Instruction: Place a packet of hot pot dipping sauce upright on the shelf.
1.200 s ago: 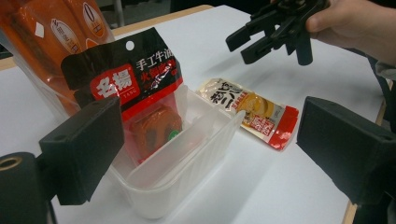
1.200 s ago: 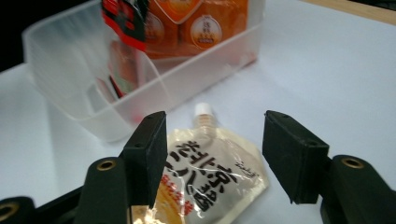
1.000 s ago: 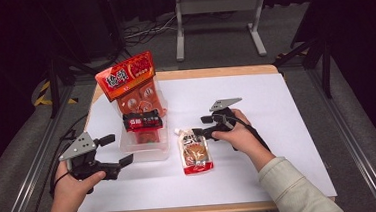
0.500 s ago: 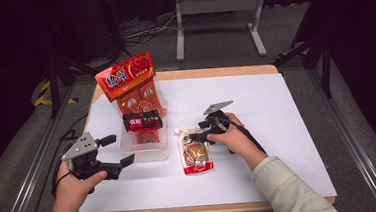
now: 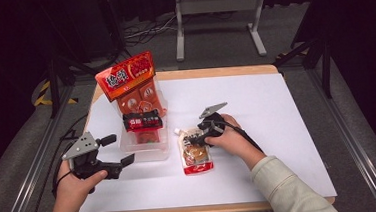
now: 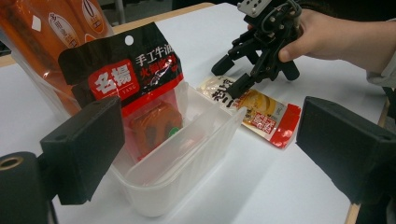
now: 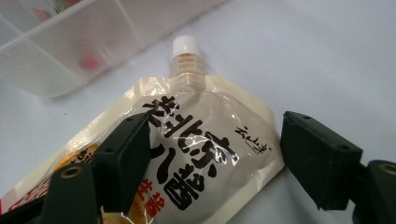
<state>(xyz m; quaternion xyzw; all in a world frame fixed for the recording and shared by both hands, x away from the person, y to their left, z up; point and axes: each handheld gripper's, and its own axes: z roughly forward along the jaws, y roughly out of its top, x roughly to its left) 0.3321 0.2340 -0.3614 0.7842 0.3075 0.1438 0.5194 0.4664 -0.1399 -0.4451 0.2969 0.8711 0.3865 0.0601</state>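
Spouted sauce pouch [image 5: 195,154] lies flat on the white surface [image 5: 278,130], just right of the clear plastic tub [image 5: 146,148], apart from its wall. Long axis runs away from the person: white cap [image 7: 185,44] at the far end, red-edged bottom at the near end. The cap tilts a little toward the tub.

Right tongs [image 5: 199,138] sit directly over the pouch's upper half, pointing down and toward the tub. In the right gripper view the two black jaws stand one to each side of the pouch body, across its width, with the printed lettering between them. The left jaw overlaps the pouch's edge; the right jaw stands off its other edge with bare surface showing in the gap. So: released, not gripping. The jaws have just been opening, with the pouch between them.

Left tongs [image 5: 121,165] rest at the tub's near left corner, jaws spread wide, nothing between them; well apart from the pouch, with the tub in between.

Tub already holds a black-and-red snack packet [image 6: 130,74], standing up, and an orange bag [image 5: 133,87] leans at its far end.

Judgement: the right hand is much the nearer; any grasp would close across the pouch's short side.
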